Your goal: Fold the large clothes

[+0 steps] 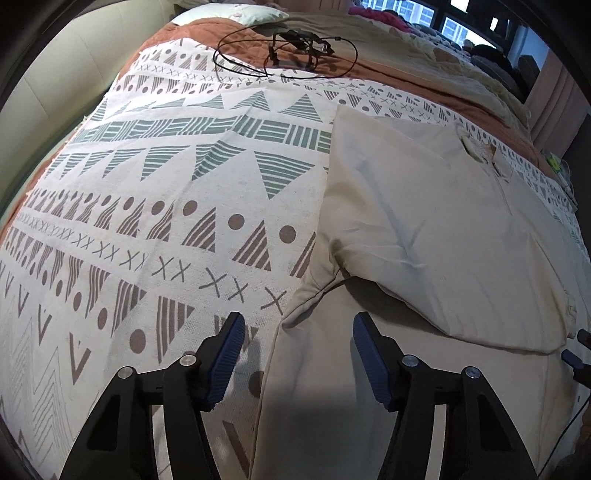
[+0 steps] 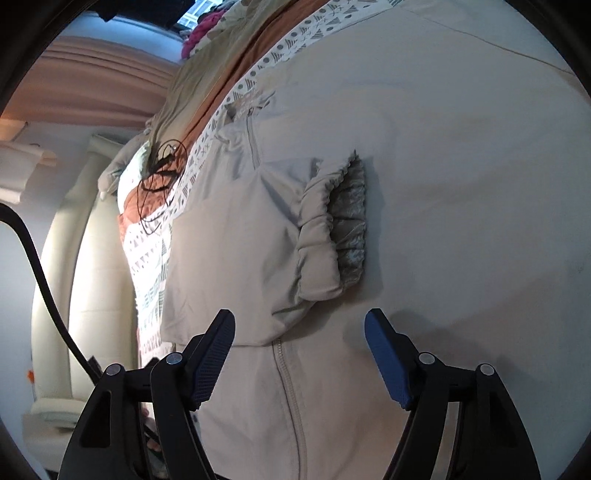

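Now the beige jacket (image 1: 424, 229) lies spread on a patterned cloth (image 1: 166, 177) that covers the bed. One part of the jacket is folded over the rest, and in the right wrist view the sleeve lies across the body, its gathered cuff (image 2: 328, 225) showing a printed lining inside. A zipper (image 2: 291, 398) runs down the lower front of the jacket, toward the camera.

The left gripper (image 1: 299, 354) is above the left edge of the jacket, where the beige fabric meets the patterned cloth. Its blue pads stand apart and nothing is between them. The right gripper (image 2: 299, 354) is over the jacket, just below the folded sleeve, and its jaws are also apart and empty; the pads do not press the fabric.

Farther up the bed, a black cable (image 1: 284, 55) with a small black device lies coiled on an orange-brown blanket (image 1: 406, 85). A pale pillow (image 1: 236, 14) lies beyond it, near the cream padded headboard (image 1: 66, 103)
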### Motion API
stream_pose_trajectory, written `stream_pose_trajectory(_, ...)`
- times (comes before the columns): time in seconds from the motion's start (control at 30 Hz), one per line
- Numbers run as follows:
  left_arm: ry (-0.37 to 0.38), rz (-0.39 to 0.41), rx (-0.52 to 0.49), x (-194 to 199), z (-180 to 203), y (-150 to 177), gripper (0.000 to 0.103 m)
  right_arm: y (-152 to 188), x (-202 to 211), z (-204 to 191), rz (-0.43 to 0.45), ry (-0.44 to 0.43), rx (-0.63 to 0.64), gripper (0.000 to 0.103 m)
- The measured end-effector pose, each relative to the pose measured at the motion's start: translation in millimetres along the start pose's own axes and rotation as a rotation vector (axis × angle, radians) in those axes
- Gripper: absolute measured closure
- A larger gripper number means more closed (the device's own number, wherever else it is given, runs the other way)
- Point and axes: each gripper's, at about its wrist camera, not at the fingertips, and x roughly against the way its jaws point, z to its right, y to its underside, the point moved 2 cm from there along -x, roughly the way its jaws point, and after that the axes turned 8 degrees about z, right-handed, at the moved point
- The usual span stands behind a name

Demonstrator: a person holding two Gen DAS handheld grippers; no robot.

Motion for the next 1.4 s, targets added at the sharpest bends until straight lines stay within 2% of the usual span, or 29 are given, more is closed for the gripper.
stream_pose_trajectory(0.1, -0.005, -0.015, -0.012, -11, 3, -2, 0.047, 3, -17, 4, -0.012, 0.01, -0.018, 0.035)
stream_pose_trajectory(0.13, -0.001, -0.017, -0.011, -14, 4, -3, 0.047, 2, -22, 5, -0.01, 0.008, -0.023, 0.048)
stream_pose_trajectory(0.17, 0.005, -0.018, -0.011, -17, 4, -5, 0.047, 0, -27, 7, -0.016, 0.013, -0.028, 0.066)
stream_pose_trajectory(0.23, 0.022, -0.019, -0.019, -21, 7, -6, 0.047, -3, -33, 13, -0.022, -0.003, -0.062, 0.081)
stream_pose_trajectory(0.3, 0.018, -0.028, -0.033, -26, 9, -7, 0.048, -9, -35, 14, 0.002, -0.001, -0.052, 0.084)
stream_pose_trajectory(0.43, 0.006, -0.056, -0.019, -38, 6, -7, 0.073, -25, -32, 14, 0.065, -0.023, -0.049, 0.088)
stream_pose_trajectory(0.53, 0.021, -0.044, 0.021, -41, -2, -10, 0.078, -37, -29, 14, 0.113, -0.03, -0.048, 0.089)
stream_pose_trajectory(0.63, 0.036, -0.045, 0.035, -42, -6, -12, 0.081, -48, -31, 15, 0.138, -0.035, -0.048, 0.09)
stream_pose_trajectory(0.87, 0.024, -0.038, 0.074, -42, -13, -13, 0.081, -63, -45, 8, 0.153, -0.043, -0.016, 0.092)
stream_pose_trajectory(1.03, 0.019, -0.054, 0.091, -32, -11, -16, 0.08, -61, -52, 11, 0.142, -0.005, -0.032, 0.092)
stream_pose_trajectory(1.1, -0.009, -0.04, 0.087, -23, -12, -18, 0.08, -60, -48, 11, 0.146, -0.005, -0.033, 0.092)
stream_pose_trajectory(1.17, -0.022, -0.029, 0.085, -13, -13, -20, 0.079, -60, -44, 11, 0.152, -0.001, -0.036, 0.092)
stream_pose_trajectory(1.2, -0.008, -0.026, 0.094, -9, -14, -21, 0.074, -60, -42, 12, 0.154, 0.004, -0.036, 0.092)
stream_pose_trajectory(1.27, 0.022, -0.015, 0.112, 2, -14, -22, 0.058, -60, -42, 15, 0.144, 0.007, -0.053, 0.089)
stream_pose_trajectory(1.3, 0.025, -0.005, 0.114, 9, -13, -22, 0.044, -59, -42, 17, 0.133, 0.011, -0.07, 0.089)
stream_pose_trajectory(1.33, 0.025, 0.011, 0.113, 16, -11, -23, 0.034, -58, -41, 19, 0.125, 0.013, -0.084, 0.084)
stream_pose_trajectory(1.4, 0.032, 0.042, 0.107, 32, -7, -24, 0.029, -57, -37, 18, 0.129, 0.017, -0.103, 0.074)
